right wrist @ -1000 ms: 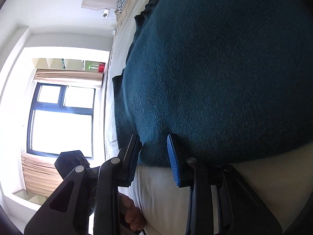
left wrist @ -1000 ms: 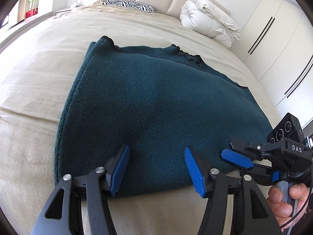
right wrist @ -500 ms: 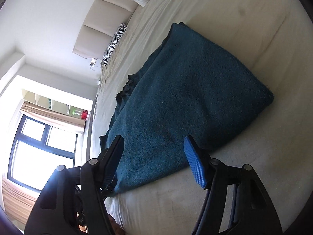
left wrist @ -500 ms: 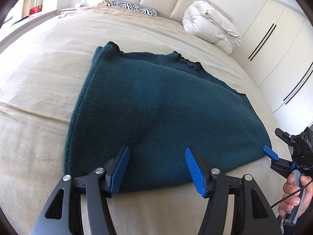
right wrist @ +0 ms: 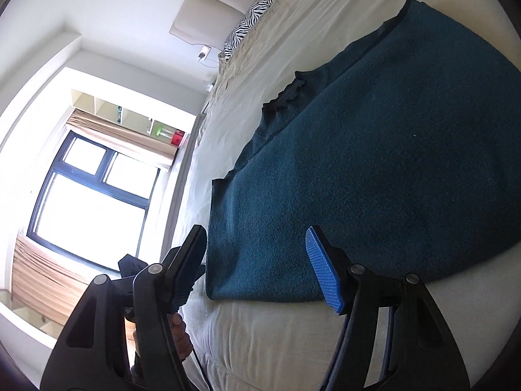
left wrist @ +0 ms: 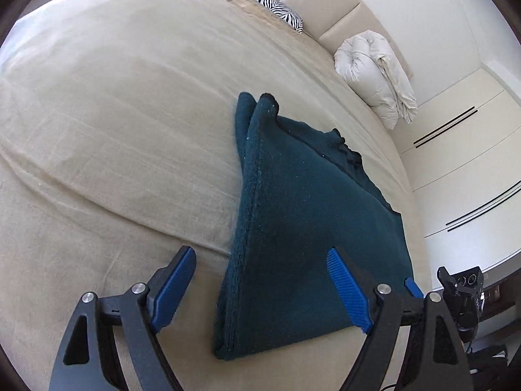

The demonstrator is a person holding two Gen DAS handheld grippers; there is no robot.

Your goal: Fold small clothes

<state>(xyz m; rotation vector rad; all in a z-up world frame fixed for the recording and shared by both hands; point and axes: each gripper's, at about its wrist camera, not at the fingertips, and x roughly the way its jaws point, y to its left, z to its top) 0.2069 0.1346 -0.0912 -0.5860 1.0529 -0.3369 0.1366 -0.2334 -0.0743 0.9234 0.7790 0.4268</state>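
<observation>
Teal fleecy folded sweater [left wrist: 306, 228] lies flat on smooth beige bedsheet [left wrist: 107, 123].

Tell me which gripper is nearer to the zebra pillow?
Probably the left, though it is close. The left gripper is open at the sweater's near left corner; the right gripper is open over its near hem. The pillow lies far beyond both.

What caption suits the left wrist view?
Open left gripper over a folded teal sweater on a beige bed.
</observation>
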